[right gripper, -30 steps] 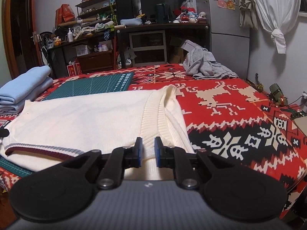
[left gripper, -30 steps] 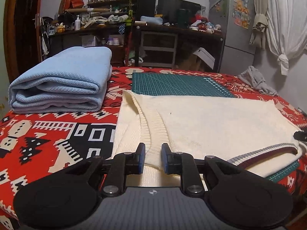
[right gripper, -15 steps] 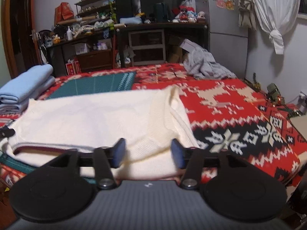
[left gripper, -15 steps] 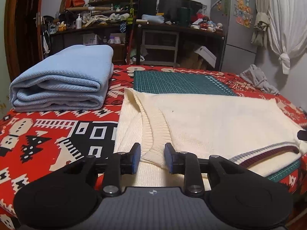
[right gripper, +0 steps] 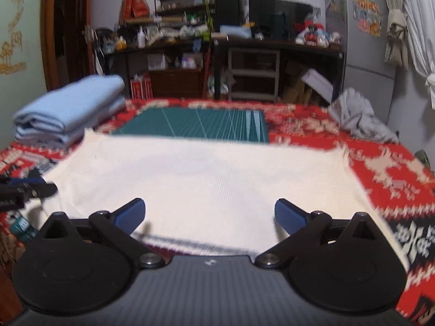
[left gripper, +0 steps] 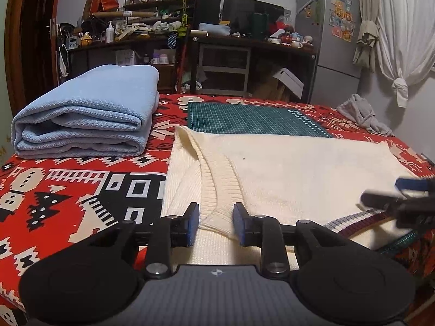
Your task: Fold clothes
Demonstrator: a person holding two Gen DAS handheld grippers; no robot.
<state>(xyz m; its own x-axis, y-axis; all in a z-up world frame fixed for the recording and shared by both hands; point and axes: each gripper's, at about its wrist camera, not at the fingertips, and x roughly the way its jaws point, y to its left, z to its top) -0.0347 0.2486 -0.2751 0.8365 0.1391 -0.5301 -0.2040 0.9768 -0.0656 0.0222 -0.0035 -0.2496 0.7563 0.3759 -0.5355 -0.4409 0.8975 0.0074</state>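
Two grippers work over a cream sweater (left gripper: 299, 168) that lies flat across the near half of the surface (left gripper: 68, 190), partly over a green cutting mat (left gripper: 252, 119). The sweater looks already folded once, with its ribbed armhole band (left gripper: 217, 190) curving along the left side and a striped hem (left gripper: 353, 217) at the near right edge.

The left gripper (left gripper: 214, 224) rests low at the near left of the sweater, jaws narrowly apart, the tip of the ribbed band lying between the blue pads (left gripper: 191, 222) without being pinched. That gap suggests it has let go of the fabric after laying it down.

The right gripper (right gripper: 209, 214) has its jaws spread as wide as they go, having just been opening, and nothing is held between them; only the flat cream cloth shows beyond, blurred. It hovers over the sweater's near edge close to the hem, probably positioning for a fresh grasp for the next fold. In the left wrist view it appears as a dark blur at the far right (left gripper: 402, 198).

A folded blue towel (left gripper: 87, 116) sits at the far left, well apart from the sweater, likely a finished item set aside. A crumpled grey garment (right gripper: 361, 119) waits at the far right corner, seemingly not yet folded.
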